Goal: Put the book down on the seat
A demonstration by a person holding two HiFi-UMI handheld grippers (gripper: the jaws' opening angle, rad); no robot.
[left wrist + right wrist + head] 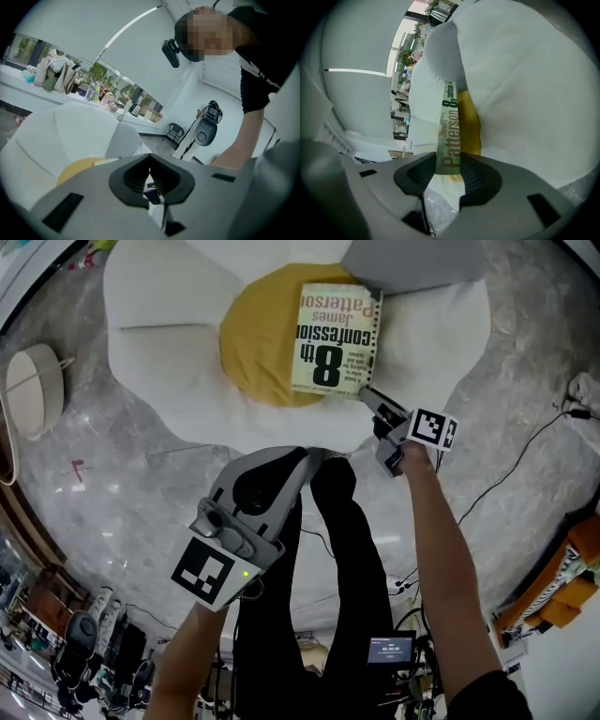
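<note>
The book point(336, 338), a pale paperback with big black print, lies flat on the yellow centre point(253, 334) of a flower-shaped white seat point(169, 352). My right gripper point(367, 395) is at the book's near right corner, shut on it. In the right gripper view the book's spine point(449, 126) runs between the two pads of that gripper point(447, 176). My left gripper point(295, 457) is held off the seat, near its front edge, over the person's black trousers. Its jaws point(150, 180) stand shut with nothing between them.
A grey cushion point(412, 261) rests on the seat's back right petal. A pale round object point(33, 385) stands on the marble floor at the left. Black cables point(525, 456) trail over the floor at the right, near an orange item point(562, 587).
</note>
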